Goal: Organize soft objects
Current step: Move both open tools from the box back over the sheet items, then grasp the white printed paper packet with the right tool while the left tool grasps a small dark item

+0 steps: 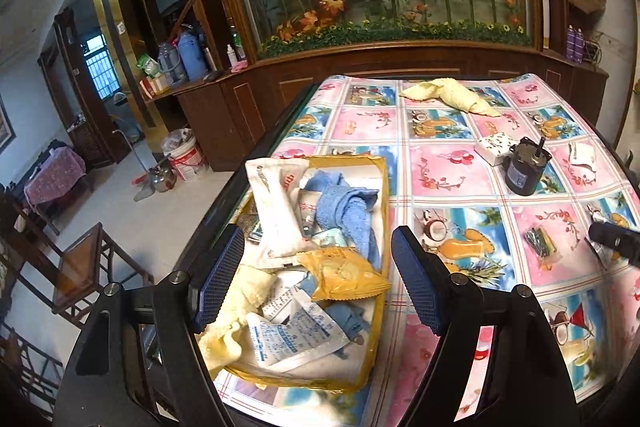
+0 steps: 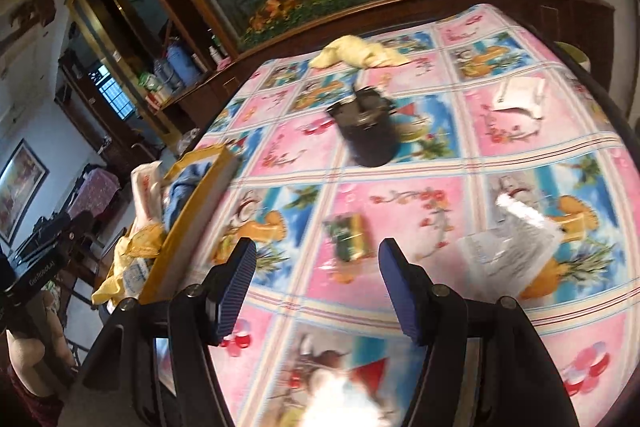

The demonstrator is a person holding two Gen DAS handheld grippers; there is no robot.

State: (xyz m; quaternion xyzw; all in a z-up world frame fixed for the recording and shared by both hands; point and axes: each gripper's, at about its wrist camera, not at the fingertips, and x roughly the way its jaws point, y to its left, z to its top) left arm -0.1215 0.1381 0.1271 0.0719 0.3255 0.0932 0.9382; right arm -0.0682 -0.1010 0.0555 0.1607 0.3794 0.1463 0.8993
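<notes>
A yellow-rimmed box point(image 1: 382, 195) at the table's left edge holds a blue towel point(image 1: 348, 207), a long white packet point(image 1: 276, 211), a yellow snack packet point(image 1: 344, 275), a printed white sachet point(image 1: 296, 339) and a pale yellow cloth point(image 1: 236, 315). My left gripper point(image 1: 316, 239) hovers open over this box, nothing between its fingers. Another pale yellow cloth point(image 1: 448, 93) point(image 2: 360, 55) lies at the table's far side. My right gripper point(image 2: 318, 251) is open and empty above the tablecloth; a small green packet point(image 2: 348, 239) lies just ahead of it. The right wrist view is blurred.
A black motor-like cylinder point(image 1: 524, 167) point(image 2: 368, 131) stands mid-table beside a small white patterned box point(image 1: 494, 143). A white packet point(image 2: 520, 95) and a clear plastic bag point(image 2: 508, 255) lie to the right. A wooden cabinet point(image 1: 400, 59) runs behind the table. A chair point(image 1: 80, 267) stands left.
</notes>
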